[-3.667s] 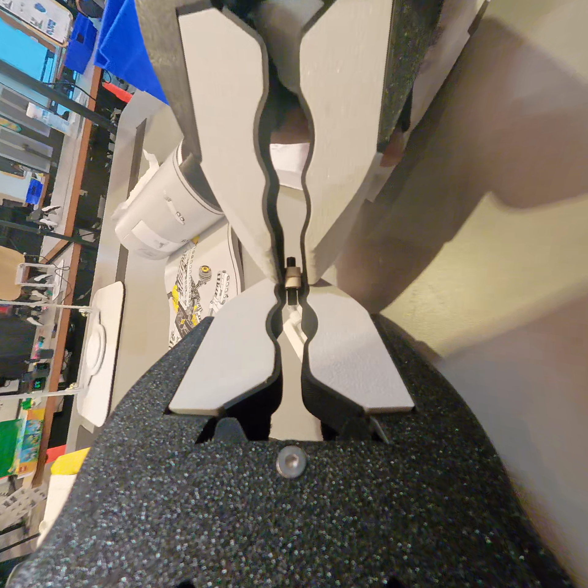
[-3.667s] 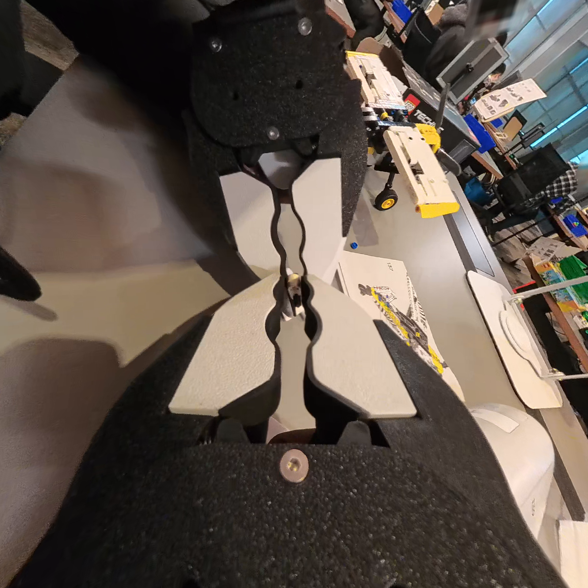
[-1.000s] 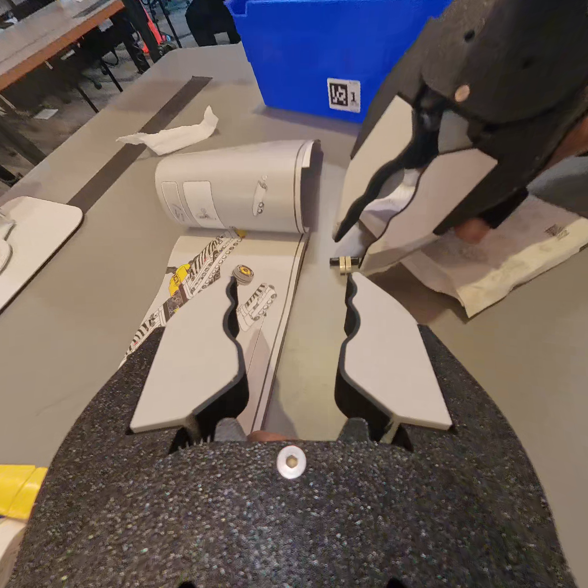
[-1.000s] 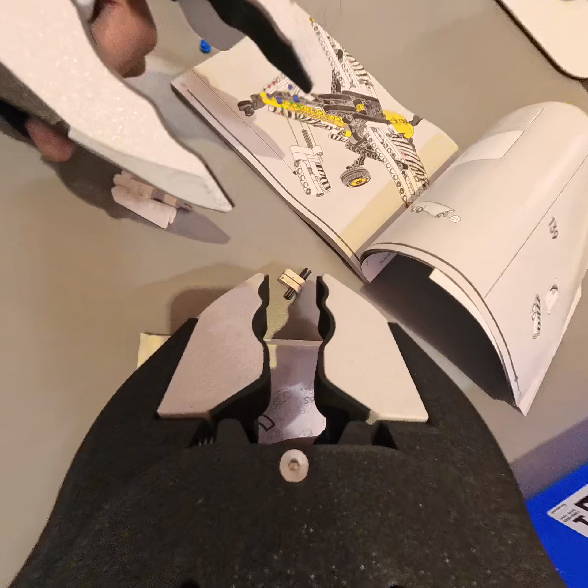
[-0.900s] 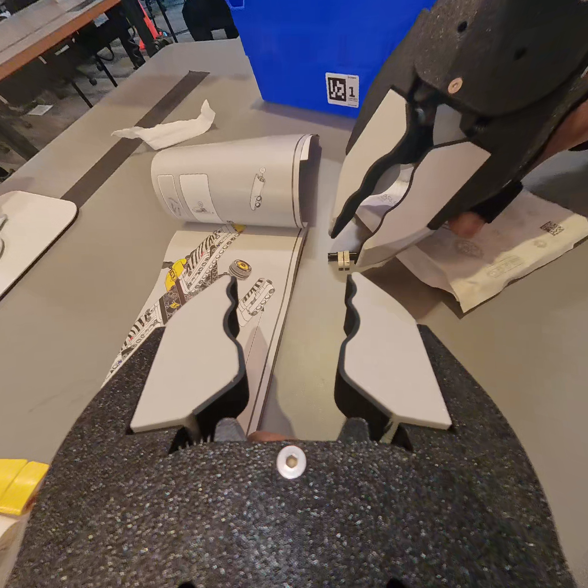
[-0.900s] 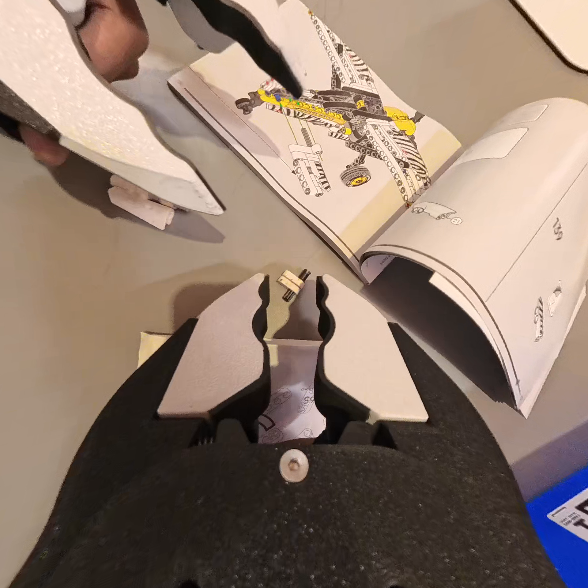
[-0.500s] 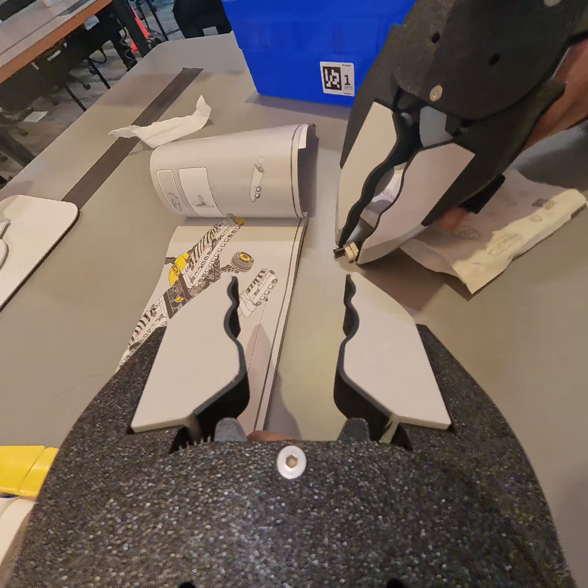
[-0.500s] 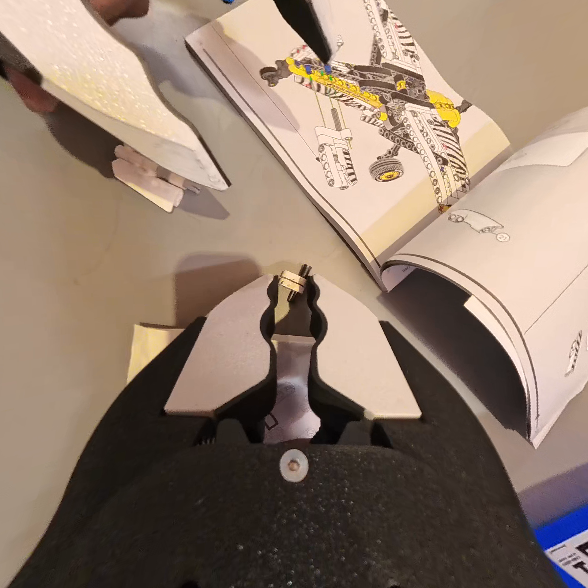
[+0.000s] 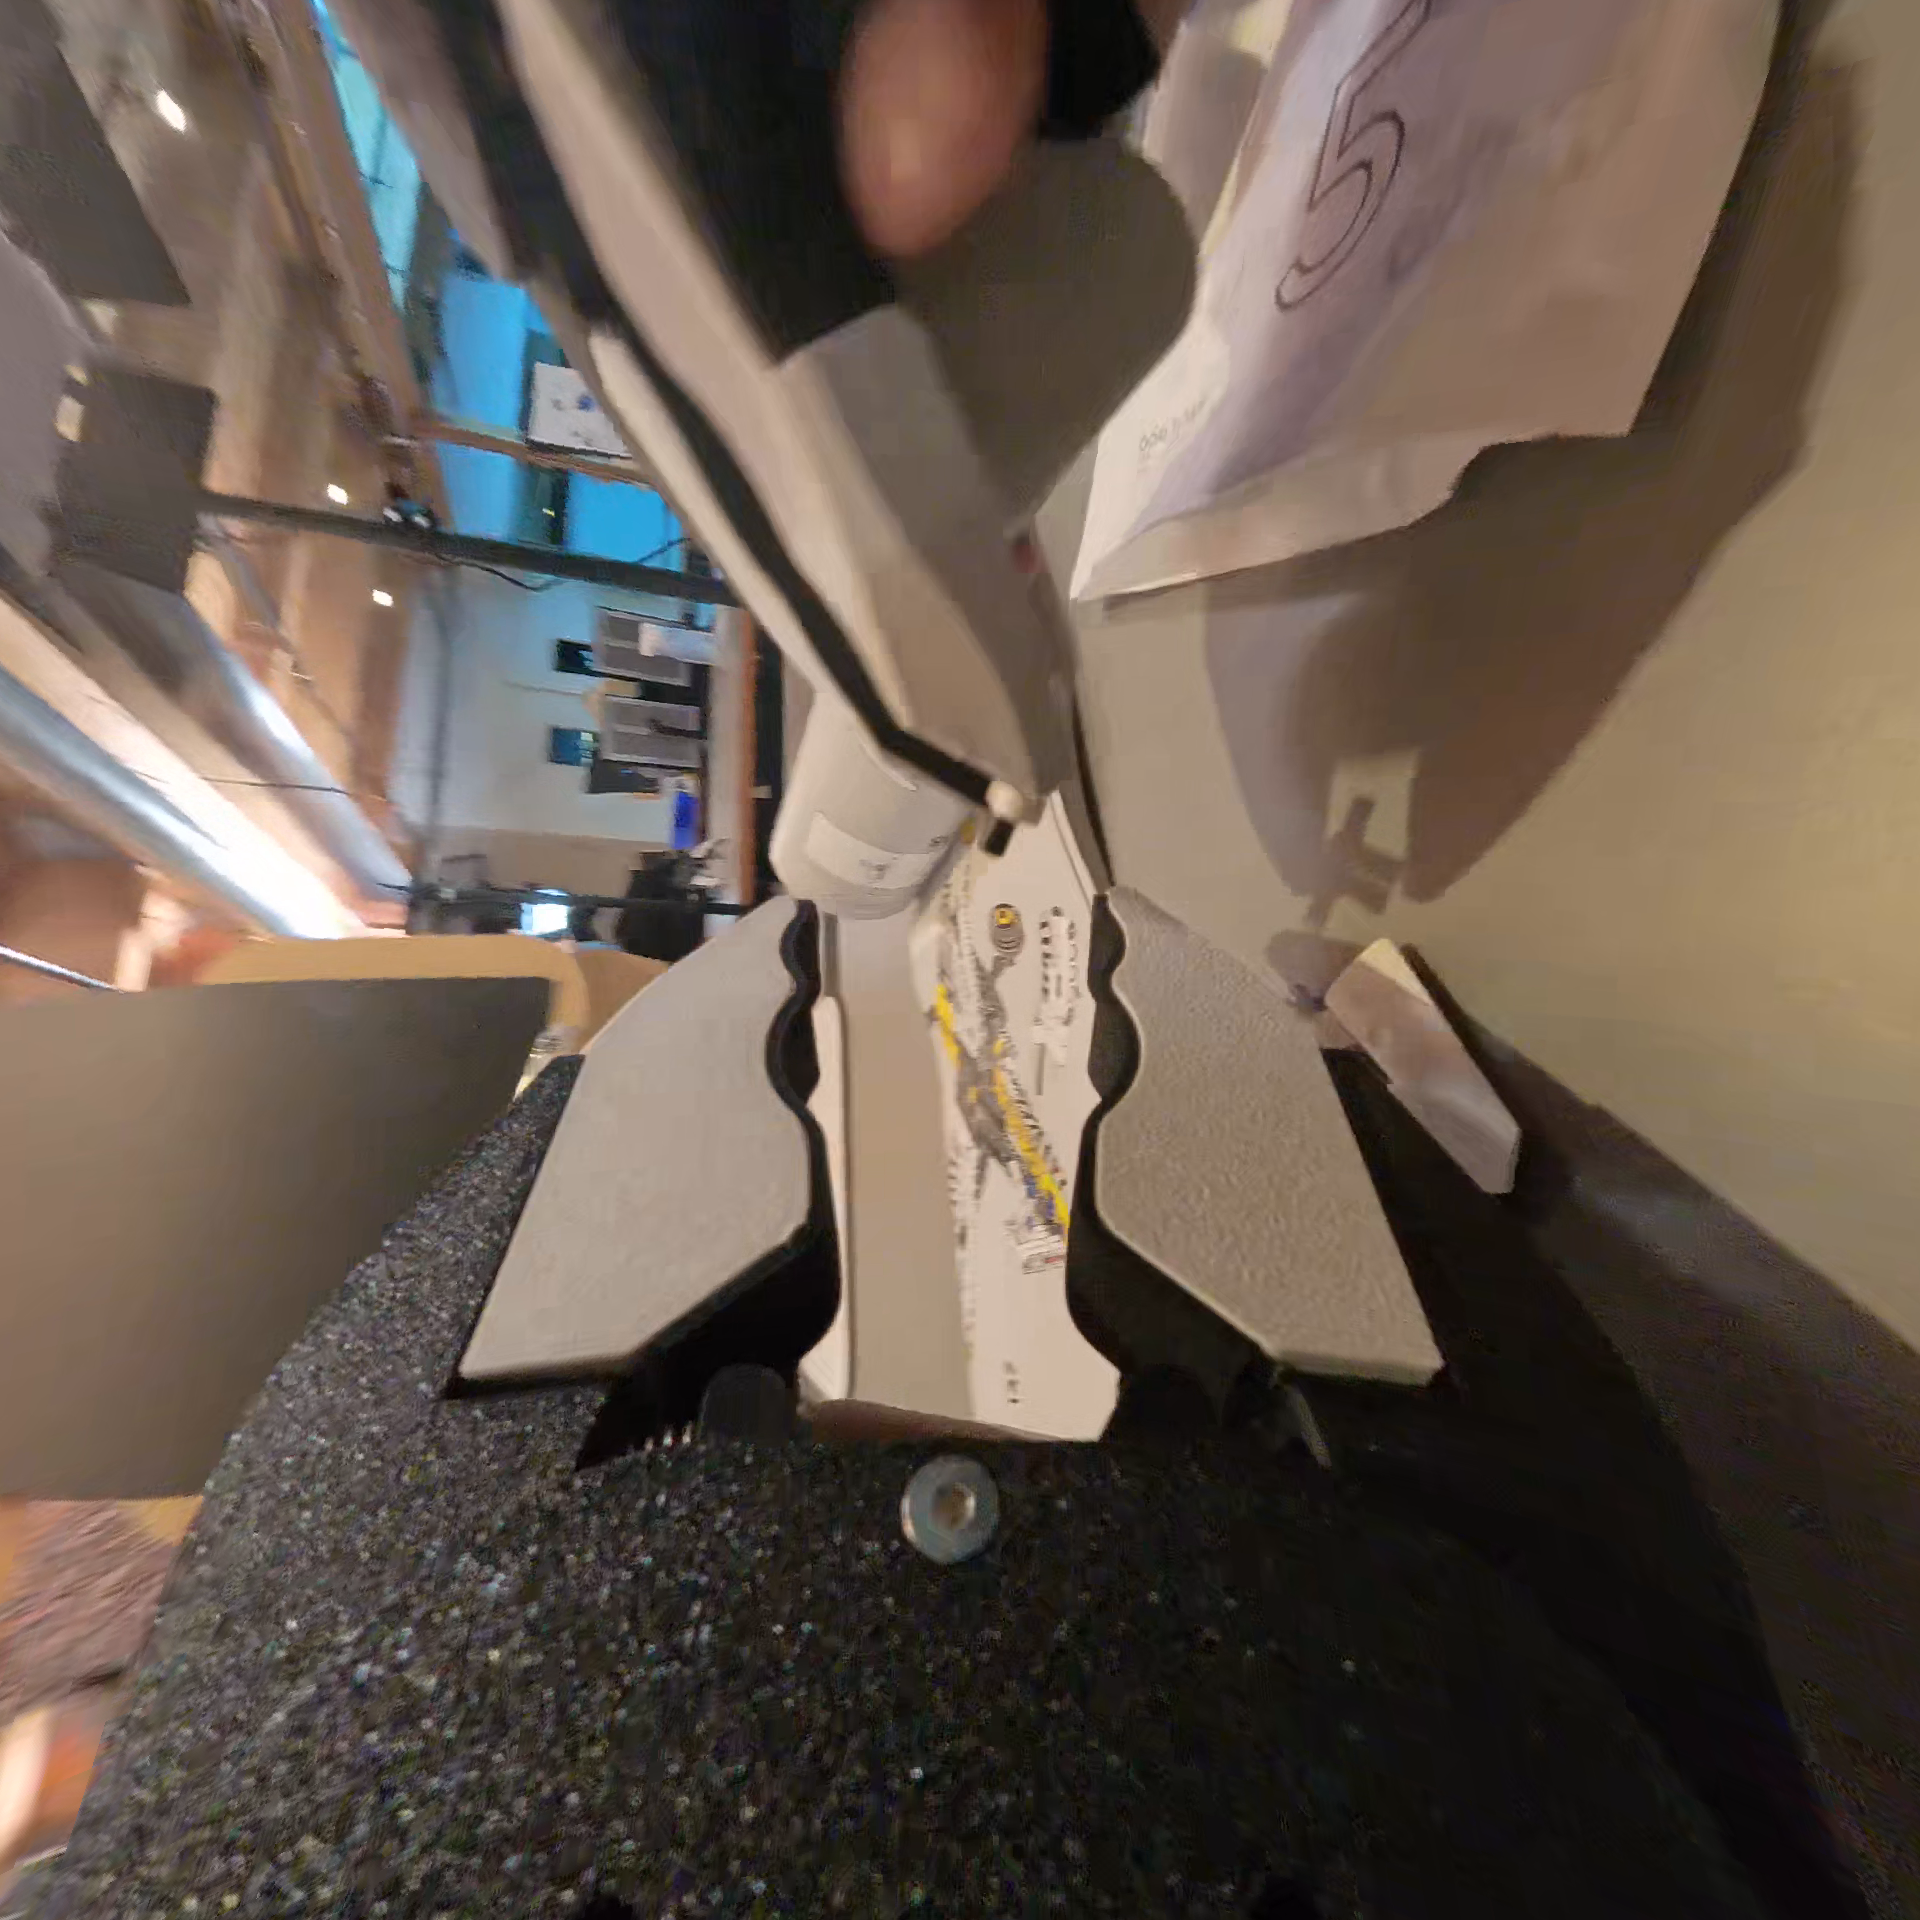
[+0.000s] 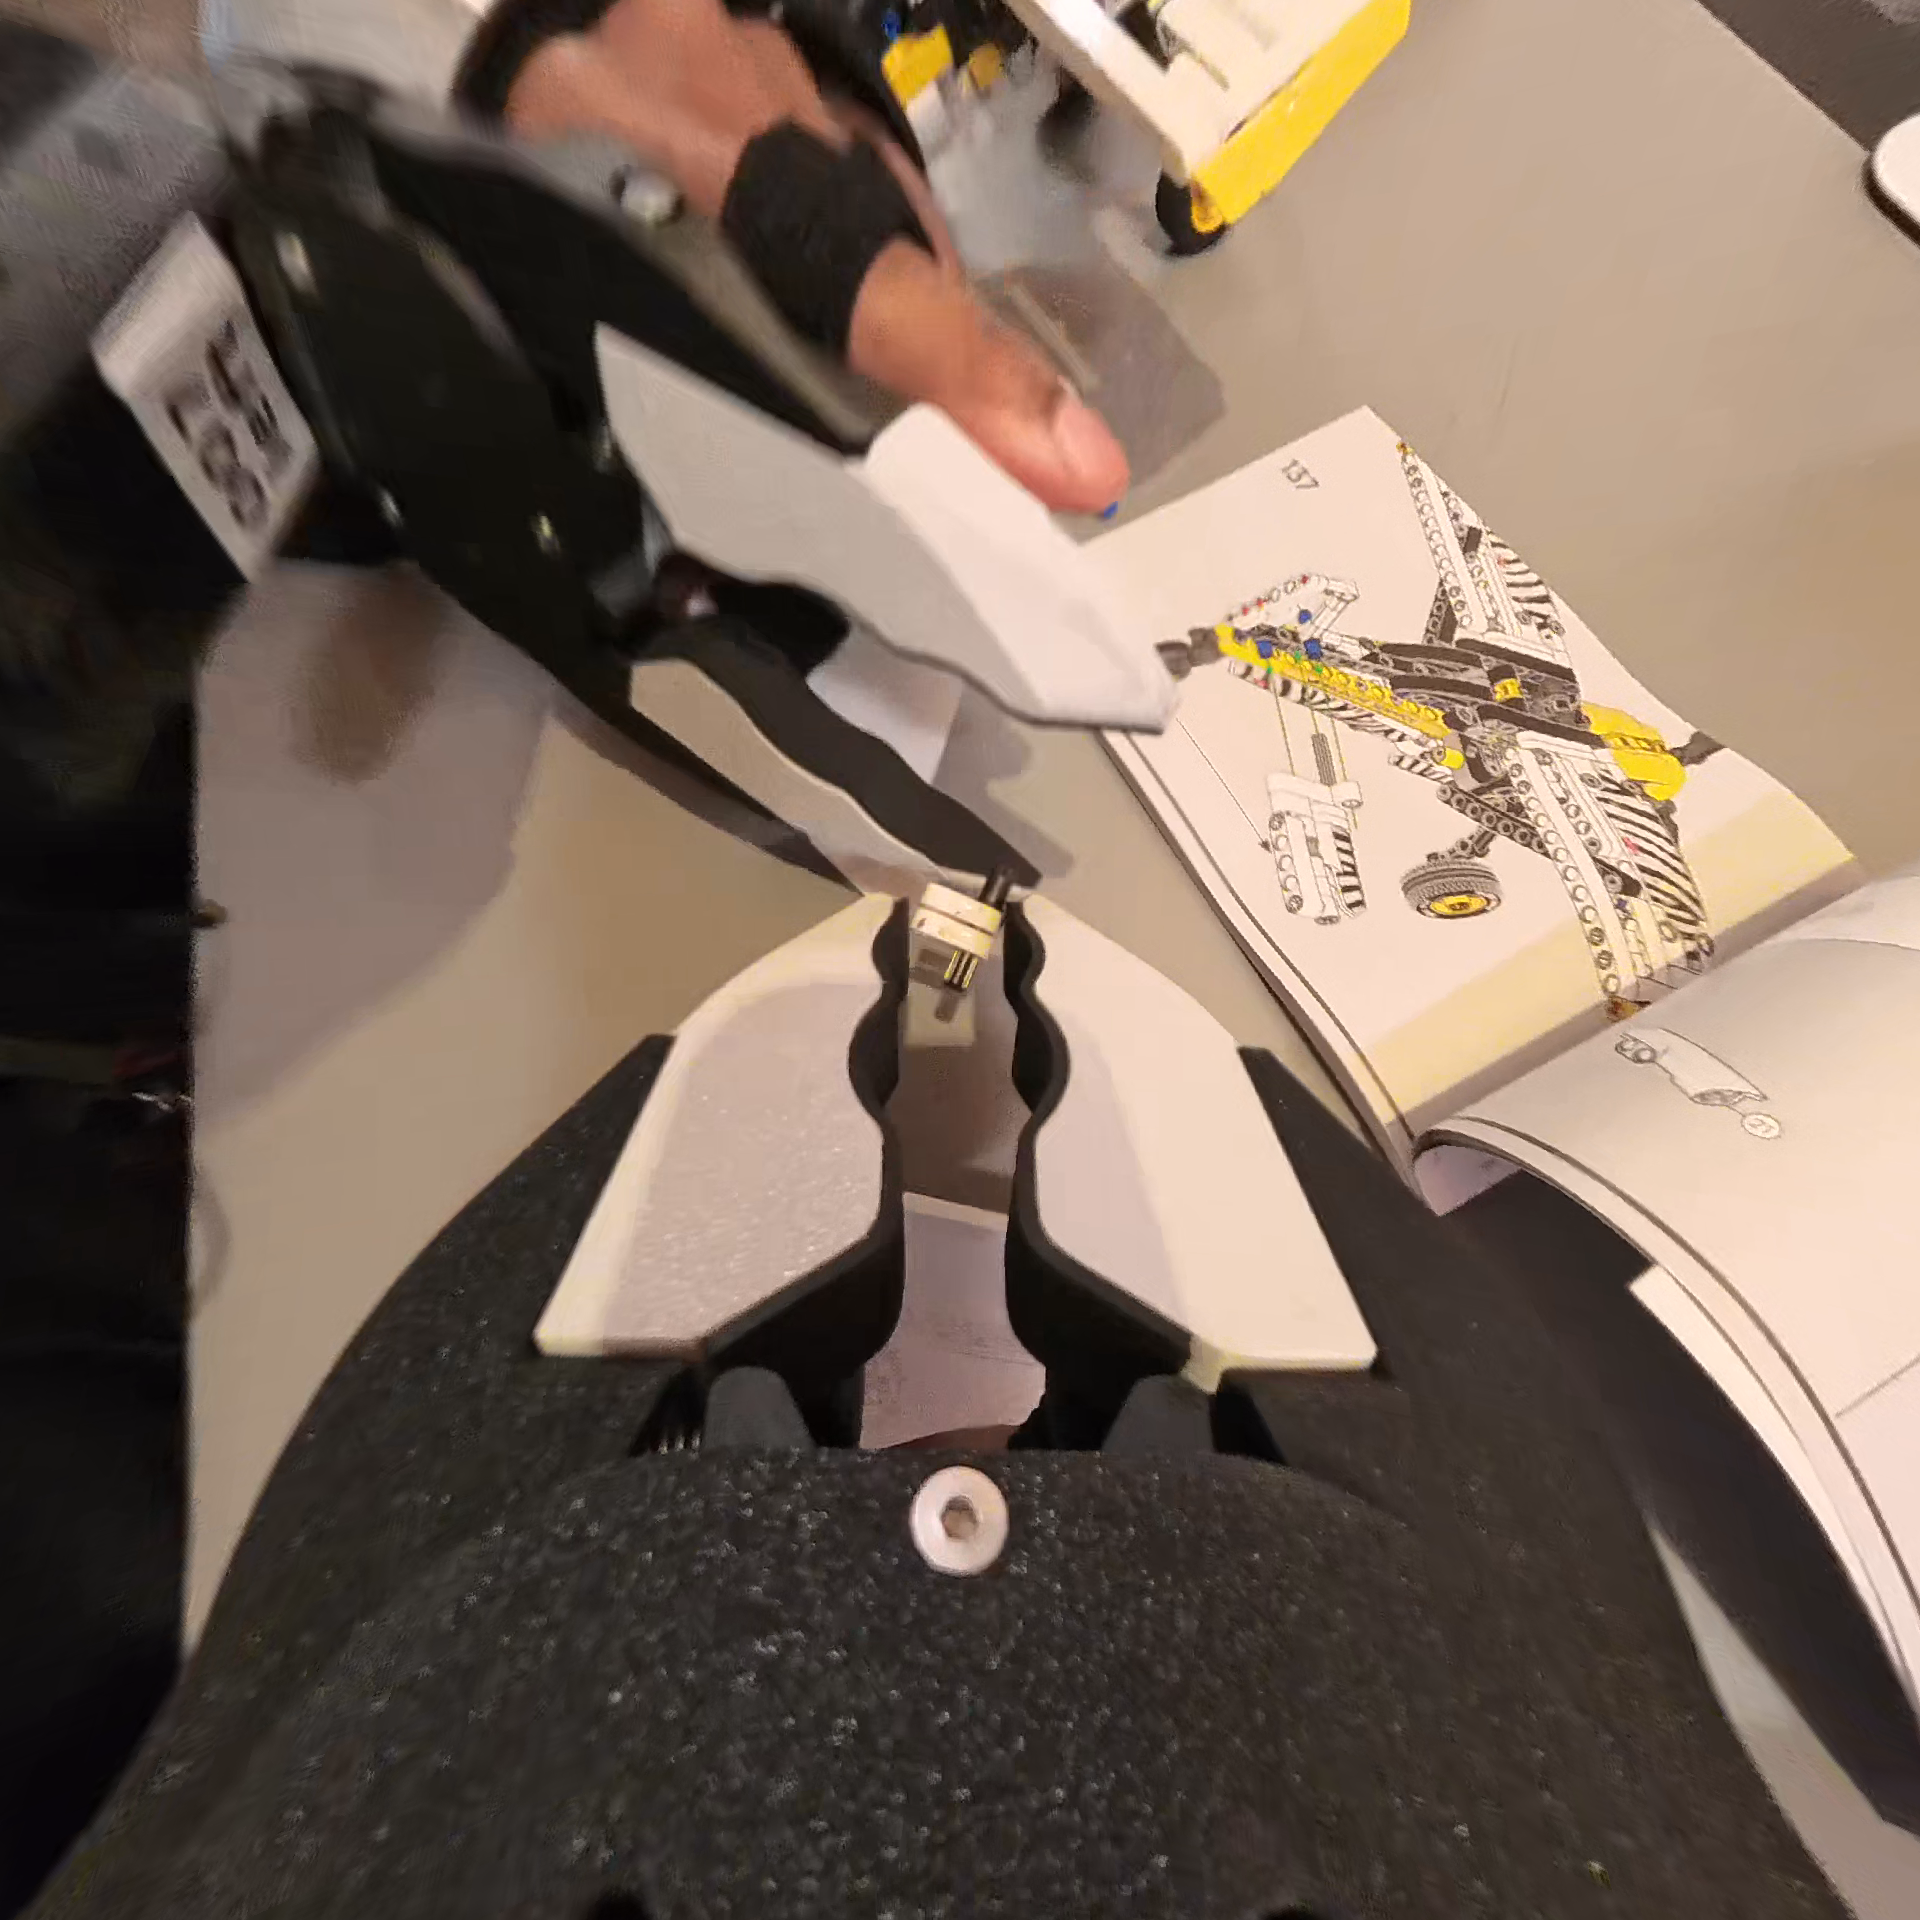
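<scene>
A: Small white piece (image 10: 954,920) with a black pin through it: location?

B: It sits at the fingertips of the right gripper (image 10: 951,925), lifted clear of the grey table (image 10: 416,831). Both pads press against its sides. The jaws stand narrow, clamped on the piece. The black pin projects from its upper end.

A: Go left to right in the right wrist view.

B: At far left, the left gripper (image 10: 1081,758) enters, held by a hand (image 10: 935,343) in a black fingerless glove. Its lower fingertip lies just above the pin's end, touching or nearly so; contact cannot be confirmed. Its jaws stand wide apart with nothing between them. In the centre is the clamped piece. To the right, an open instruction booklet (image 10: 1455,748) lies flat on the table, its pages curling over at far right. A white-and-yellow brick model (image 10: 1195,94) stands beyond, near the top edge.

A: And the left wrist view?

B: The picture is blurred. The left gripper's (image 9: 951,920) fingers frame the booklet (image 9: 997,1091). The piece (image 9: 1003,805) shows just ahead at the right gripper's tips. A paper bag (image 9: 1403,260) lies at upper right.
</scene>
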The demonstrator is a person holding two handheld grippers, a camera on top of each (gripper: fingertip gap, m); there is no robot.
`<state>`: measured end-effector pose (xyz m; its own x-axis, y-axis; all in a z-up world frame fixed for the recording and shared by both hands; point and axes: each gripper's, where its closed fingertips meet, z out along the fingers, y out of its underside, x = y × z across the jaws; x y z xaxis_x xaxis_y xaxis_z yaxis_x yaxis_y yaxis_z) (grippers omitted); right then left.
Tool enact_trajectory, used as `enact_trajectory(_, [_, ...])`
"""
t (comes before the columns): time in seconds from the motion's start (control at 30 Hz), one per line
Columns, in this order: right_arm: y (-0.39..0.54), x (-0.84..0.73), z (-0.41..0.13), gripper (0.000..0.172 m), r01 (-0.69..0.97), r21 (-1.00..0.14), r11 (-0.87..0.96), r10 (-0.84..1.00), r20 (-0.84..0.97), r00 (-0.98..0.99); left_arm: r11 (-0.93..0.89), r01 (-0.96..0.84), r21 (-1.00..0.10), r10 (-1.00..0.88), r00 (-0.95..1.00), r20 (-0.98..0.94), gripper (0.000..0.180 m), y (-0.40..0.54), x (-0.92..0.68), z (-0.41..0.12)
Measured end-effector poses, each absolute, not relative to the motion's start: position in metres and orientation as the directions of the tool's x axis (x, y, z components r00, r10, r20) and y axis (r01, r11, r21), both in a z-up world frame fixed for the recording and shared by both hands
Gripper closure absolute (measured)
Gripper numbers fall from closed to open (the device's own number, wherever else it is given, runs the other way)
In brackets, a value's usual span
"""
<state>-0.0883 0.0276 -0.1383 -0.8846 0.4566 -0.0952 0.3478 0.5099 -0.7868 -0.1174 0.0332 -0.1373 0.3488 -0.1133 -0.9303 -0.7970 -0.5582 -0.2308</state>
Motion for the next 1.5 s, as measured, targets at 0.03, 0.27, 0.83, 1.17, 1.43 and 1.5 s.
enact_trajectory(0.03, [0.026, -0.089, -0.135, 0.154, 0.367, -0.791, 0.489, 0.464, -0.121, -0.878, -0.555, -0.806, -0.206, -0.108, 0.315, -0.943, 0.129, 0.035, -0.116, -0.135])
enact_trajectory(0.27, [0.02, -0.087, -0.11, 0.155, 0.416, -0.833, 0.365, 0.459, -0.227, -0.859, -0.535, -0.838, -0.108, 0.008, 0.123, -0.992, 0.144, 0.043, -0.109, -0.11])
enact_trajectory(0.83, [0.016, -0.081, -0.087, 0.155, 0.344, -0.906, 0.247, 0.398, -0.229, -0.888, -0.559, -0.829, -0.03, 0.146, -0.063, -0.987, 0.169, 0.044, -0.104, -0.081])
enact_trajectory(1.17, [0.016, -0.088, -0.093, 0.155, 0.19, -0.927, 0.323, 0.472, -0.016, -0.881, -0.608, -0.788, -0.1, 0.145, 0.013, -0.989, 0.171, 0.044, -0.111, -0.085])
enact_trajectory(1.43, [0.016, -0.095, -0.093, 0.156, 0.151, -0.94, 0.305, 0.57, 0.054, -0.82, -0.644, -0.756, -0.118, 0.177, 0.002, -0.984, 0.171, 0.045, -0.117, -0.084])
enact_trajectory(1.5, [0.017, -0.096, -0.092, 0.156, 0.129, -0.942, 0.309, 0.584, 0.082, -0.807, -0.645, -0.755, -0.12, 0.179, 0.003, -0.984, 0.171, 0.045, -0.118, -0.084])
